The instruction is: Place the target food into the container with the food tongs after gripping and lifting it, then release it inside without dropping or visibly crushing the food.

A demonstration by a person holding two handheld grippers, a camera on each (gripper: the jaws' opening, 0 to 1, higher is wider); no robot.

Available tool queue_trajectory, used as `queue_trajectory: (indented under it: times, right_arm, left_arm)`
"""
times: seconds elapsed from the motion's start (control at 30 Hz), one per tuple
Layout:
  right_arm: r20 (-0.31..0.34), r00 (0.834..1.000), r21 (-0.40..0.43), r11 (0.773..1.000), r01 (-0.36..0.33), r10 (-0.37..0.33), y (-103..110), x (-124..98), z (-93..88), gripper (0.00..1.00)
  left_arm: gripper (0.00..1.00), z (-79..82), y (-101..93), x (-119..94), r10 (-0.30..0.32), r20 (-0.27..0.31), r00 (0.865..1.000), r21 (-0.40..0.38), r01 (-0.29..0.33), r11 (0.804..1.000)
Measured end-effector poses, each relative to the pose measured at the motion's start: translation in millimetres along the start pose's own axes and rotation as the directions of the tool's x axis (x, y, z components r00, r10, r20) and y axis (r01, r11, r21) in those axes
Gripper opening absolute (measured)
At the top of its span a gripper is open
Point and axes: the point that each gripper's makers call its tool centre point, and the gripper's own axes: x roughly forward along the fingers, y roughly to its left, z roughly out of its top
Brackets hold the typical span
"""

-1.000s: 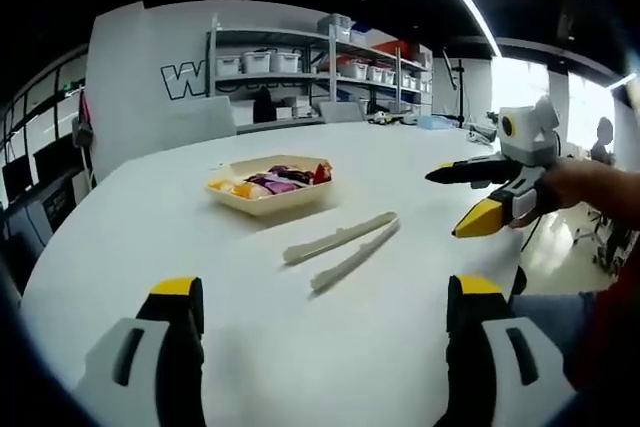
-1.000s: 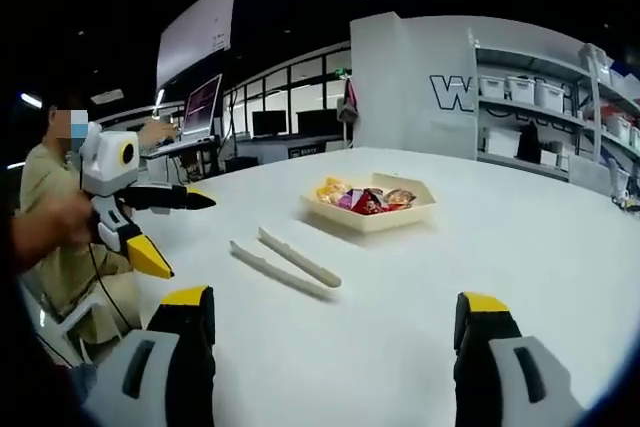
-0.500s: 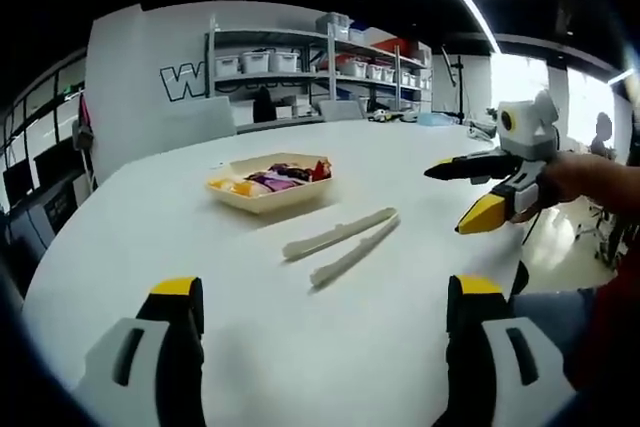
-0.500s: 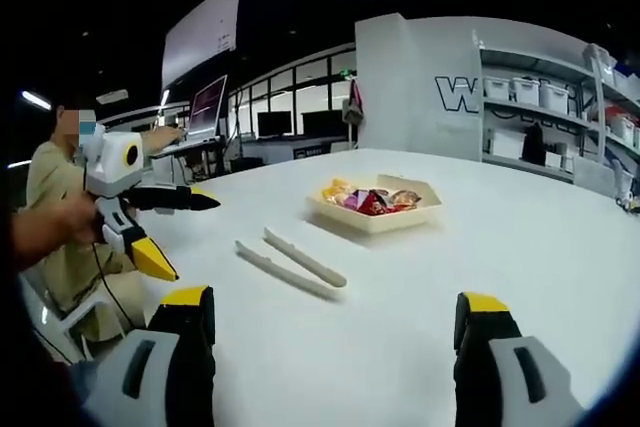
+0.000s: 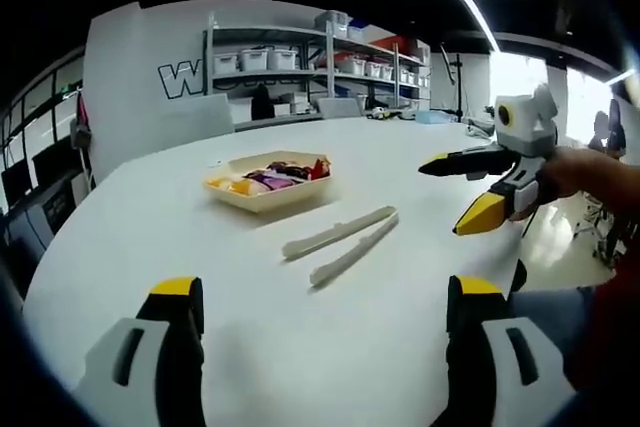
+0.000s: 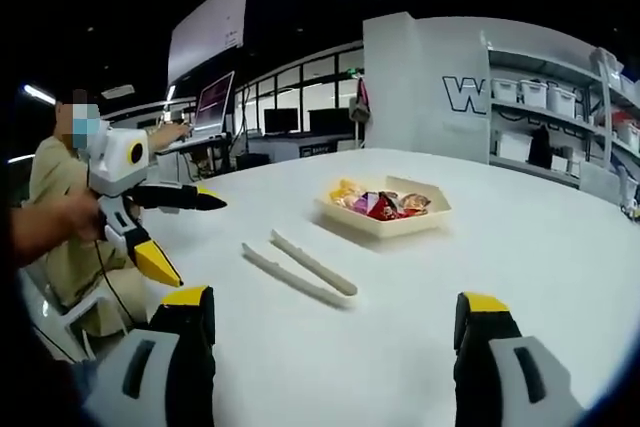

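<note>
Left gripper (image 5: 318, 347), right gripper (image 6: 335, 347): jaws spread, empty, unchanged. Cream plastic food tongs (image 5: 340, 245) untouched mid-counter; beige tray of wrapped food (image 5: 268, 180) beyond, toward far edge. Pickup not begun.

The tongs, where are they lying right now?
The food tongs lie flat on the white table, just in front of the tray of food, with both open grippers held back from them; the right gripper view also shows them.
</note>
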Motion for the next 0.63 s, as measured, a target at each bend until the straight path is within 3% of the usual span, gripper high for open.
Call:
queue_trajectory:
  times: [0.63]
  right_arm:
    - [0.022, 0.999, 0.066, 0.998, 0.024, -0.026, -12, -9, -1.0, 0.99]
  left_arm:
    - [0.99, 0.3, 0.6, -2, -0.003, 0.014, 1.000, -0.016, 0.003, 1.000]
